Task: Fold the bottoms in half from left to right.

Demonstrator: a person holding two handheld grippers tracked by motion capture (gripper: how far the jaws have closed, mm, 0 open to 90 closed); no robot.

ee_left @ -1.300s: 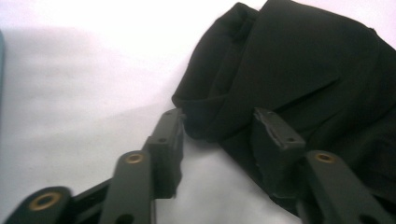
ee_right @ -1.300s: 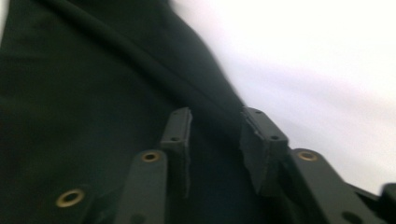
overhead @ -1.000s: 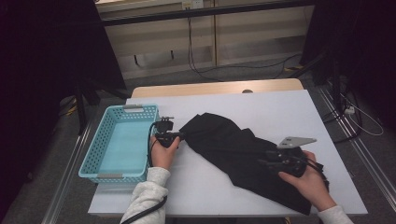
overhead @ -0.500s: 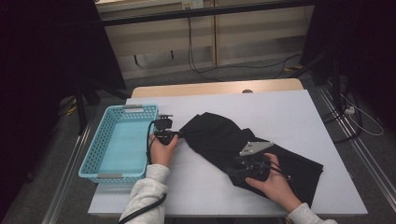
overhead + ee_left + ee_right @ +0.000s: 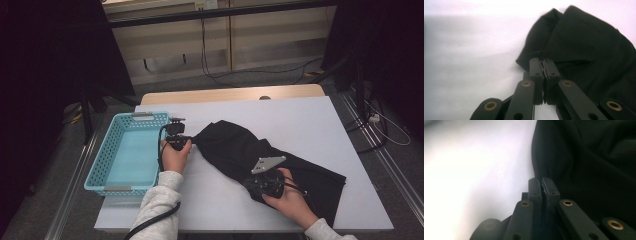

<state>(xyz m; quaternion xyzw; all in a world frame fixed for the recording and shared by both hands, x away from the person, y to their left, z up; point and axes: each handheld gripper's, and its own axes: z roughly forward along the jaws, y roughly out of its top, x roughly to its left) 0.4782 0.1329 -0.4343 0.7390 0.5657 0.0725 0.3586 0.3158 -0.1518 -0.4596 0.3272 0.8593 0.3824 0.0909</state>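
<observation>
Right gripper (image 5: 256, 184) shifted left along black cloth (image 5: 280, 155) since earlier frame; both sets of fingers just closed. Left gripper (image 5: 192, 142) pinches cloth's left tip, right pinches near edge. 1 cloth, on white surface (image 5: 320, 120); 1 blue basket (image 5: 127, 155), seen from high view.

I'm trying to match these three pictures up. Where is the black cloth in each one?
High view: black cloth lies mid-table, right of the blue basket.
Left gripper view: upper right, edge at the jaws.
Right gripper view: right half.
Shared landmark: white table.
</observation>
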